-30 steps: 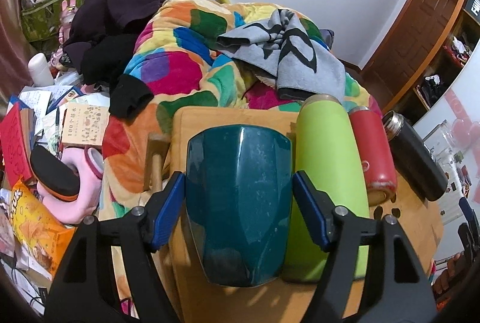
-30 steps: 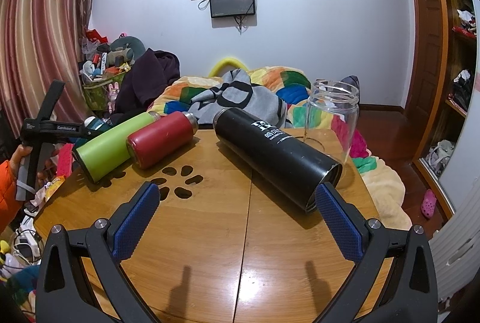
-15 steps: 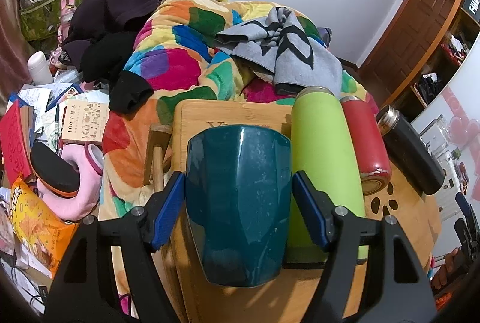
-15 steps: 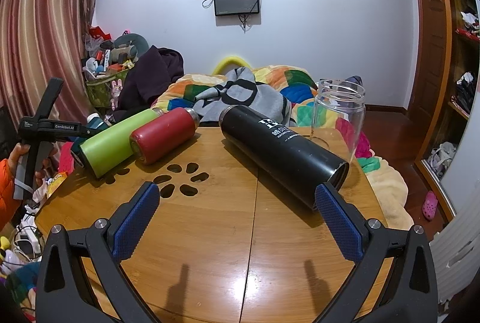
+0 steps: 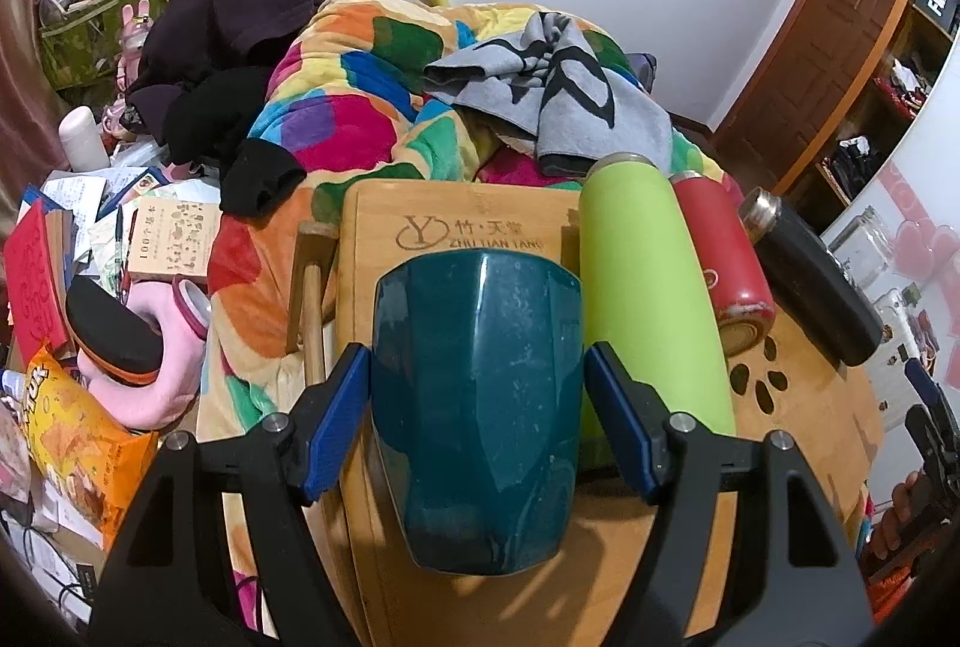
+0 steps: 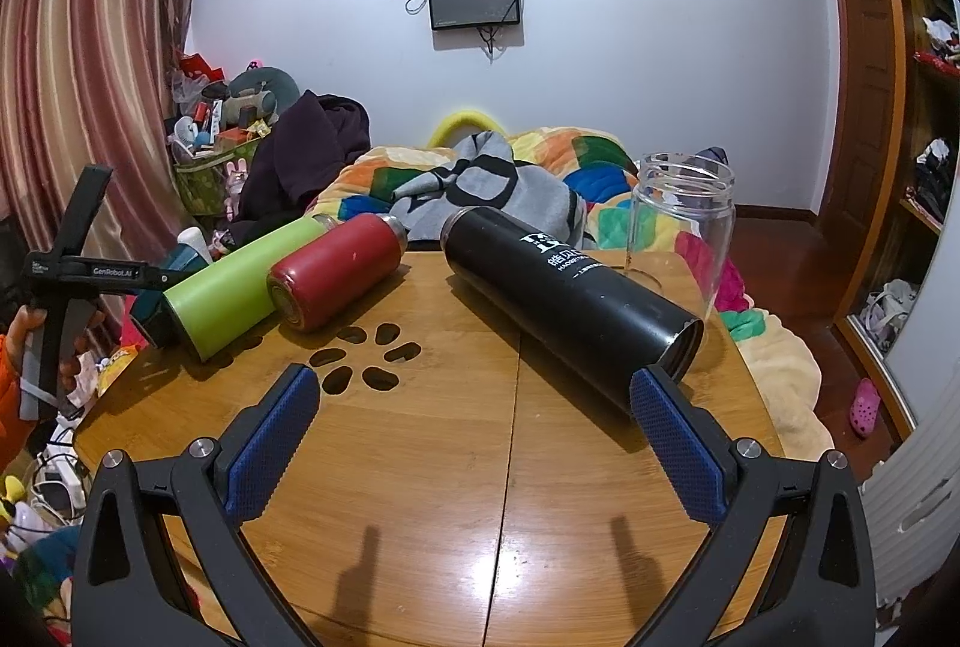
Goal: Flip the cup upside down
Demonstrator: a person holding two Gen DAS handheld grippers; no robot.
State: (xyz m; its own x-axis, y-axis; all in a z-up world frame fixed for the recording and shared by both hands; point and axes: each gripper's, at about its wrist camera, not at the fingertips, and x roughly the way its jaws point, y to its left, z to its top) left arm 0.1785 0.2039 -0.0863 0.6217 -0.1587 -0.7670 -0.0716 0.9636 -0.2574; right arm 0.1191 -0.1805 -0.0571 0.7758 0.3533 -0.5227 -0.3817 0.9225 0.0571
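Observation:
A dark teal cup (image 5: 480,395) fills the middle of the left wrist view, its wider end toward the far side. My left gripper (image 5: 477,407) is shut on it, blue pads pressed on both sides, over the left edge of the wooden table (image 5: 456,227). In the right wrist view the cup (image 6: 150,314) shows only partly behind the green bottle, with the left gripper's black handle (image 6: 66,275) in a hand. My right gripper (image 6: 474,431) is open and empty above the table's near side.
A green bottle (image 6: 240,281), a red bottle (image 6: 336,278) and a black flask (image 6: 576,299) lie on the round wooden table (image 6: 480,497). A clear glass jar (image 6: 684,221) stands at the far right edge. A bed with colourful bedding (image 5: 360,107) lies behind.
The left gripper with the cup has shifted a little, bringing more of the table's far edge and its logo into view. The right gripper has drifted slightly; its jaws stay open.

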